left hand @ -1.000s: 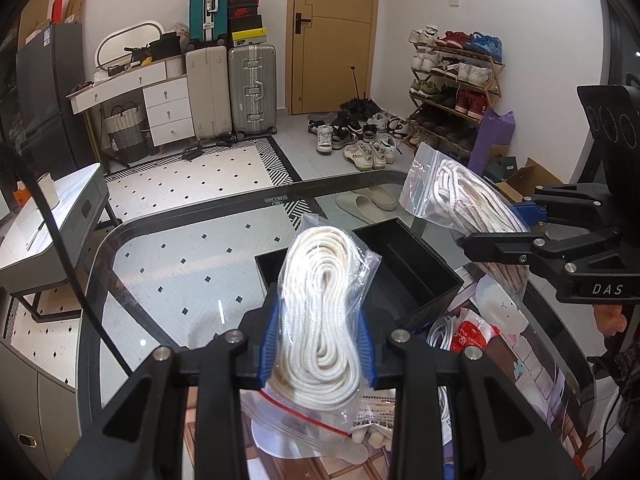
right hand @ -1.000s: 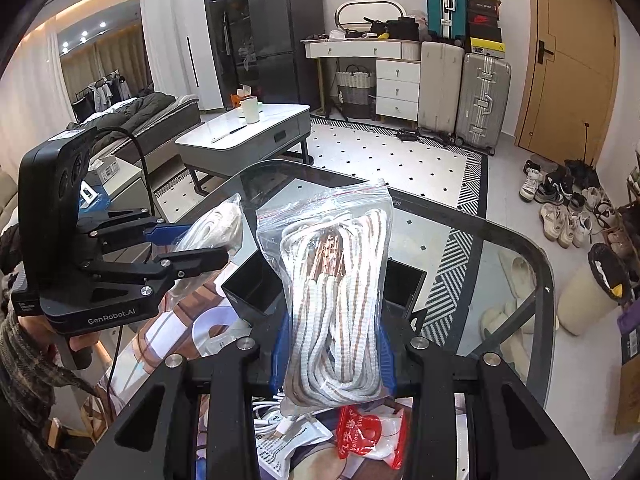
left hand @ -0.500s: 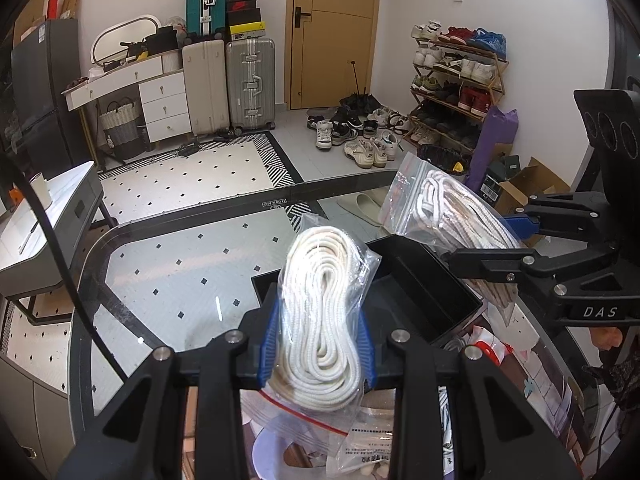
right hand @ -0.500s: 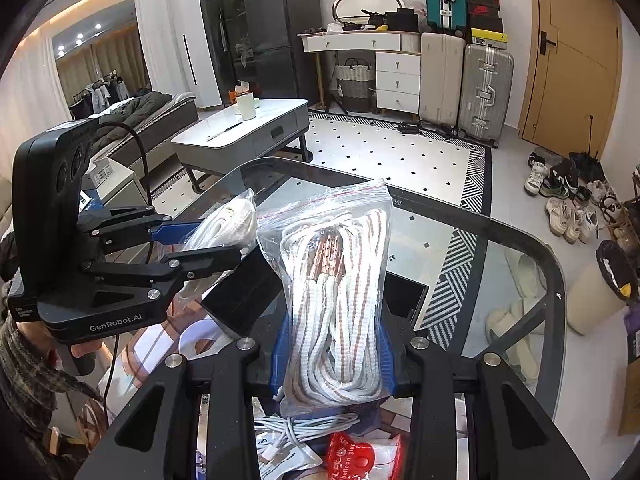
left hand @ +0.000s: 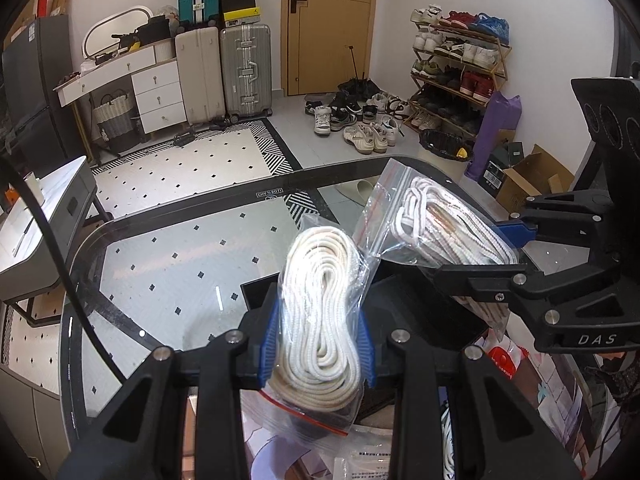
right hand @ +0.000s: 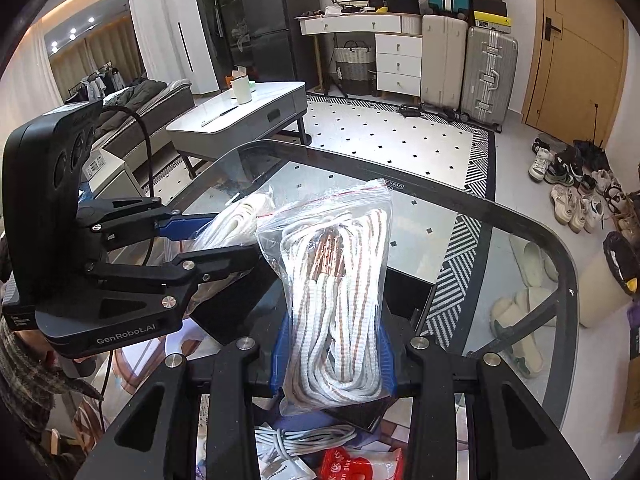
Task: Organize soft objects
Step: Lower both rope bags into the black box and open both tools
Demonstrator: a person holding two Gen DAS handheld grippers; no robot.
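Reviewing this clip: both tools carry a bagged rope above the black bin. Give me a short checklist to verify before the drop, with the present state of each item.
1. Left tool clamped on the bag of plain white rope: ok, blue pads press both sides.
2. Right tool clamped on the bag of white-and-brown rope: ok.
3. Black bin below both bags: ok, it sits just behind them.
4. Bin has room inside: cannot tell, the bags hide most of its interior.
5. The two bags apart from each other: cannot tell, they overlap in both views.
6. Bag seals closed: cannot tell.
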